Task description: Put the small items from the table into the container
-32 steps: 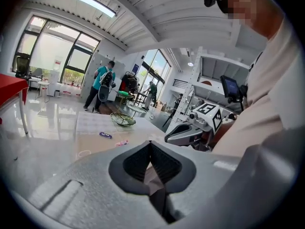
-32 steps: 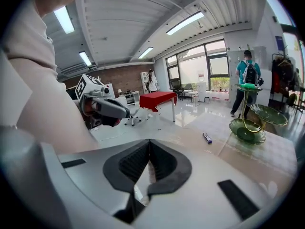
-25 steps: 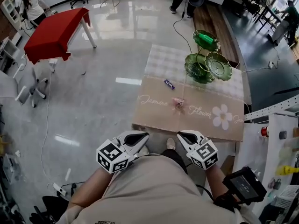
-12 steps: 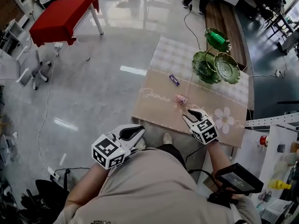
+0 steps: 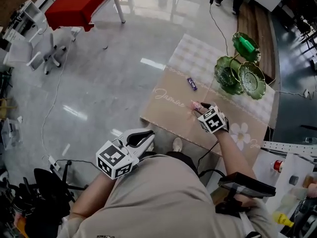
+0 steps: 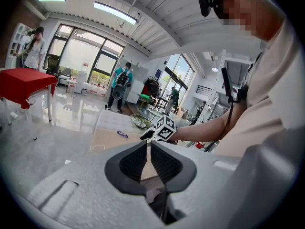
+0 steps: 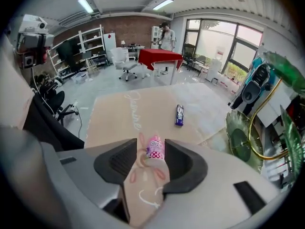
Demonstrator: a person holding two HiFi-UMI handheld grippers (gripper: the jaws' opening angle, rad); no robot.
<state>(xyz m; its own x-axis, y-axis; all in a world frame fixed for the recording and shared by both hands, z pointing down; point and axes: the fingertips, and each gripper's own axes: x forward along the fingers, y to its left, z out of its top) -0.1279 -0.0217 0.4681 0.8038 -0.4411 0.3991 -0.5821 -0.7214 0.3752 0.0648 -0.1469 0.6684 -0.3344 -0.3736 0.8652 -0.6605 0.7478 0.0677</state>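
Observation:
A small pink packet [image 5: 194, 104] lies on the beige tablecloth [image 5: 168, 110]. My right gripper [image 5: 199, 108] hangs right over it. In the right gripper view the pink packet [image 7: 154, 149] lies between the tips of my right gripper [image 7: 151, 145], whose jaws are opening; the pads do not press on it. Farther back on the cloth lies a purple wrapped bar [image 5: 191, 84], also the purple bar [image 7: 179, 114]. A green tiered dish stand [image 5: 241, 73] stands at the table's far right. My left gripper [image 5: 142, 137] stays near my body, off the table, shut and empty.
The table's near edge [image 5: 163, 129] runs just ahead of my left gripper. A red-covered table [image 5: 84, 4] and office chairs [image 5: 47, 53] stand on the glossy floor to the left. A cable [image 5: 54, 98] trails across the floor. People stand at the room's far end.
My right gripper has moved forward and down from beside my body to the pink packet, and its jaws have opened. The left gripper has stayed near my body.

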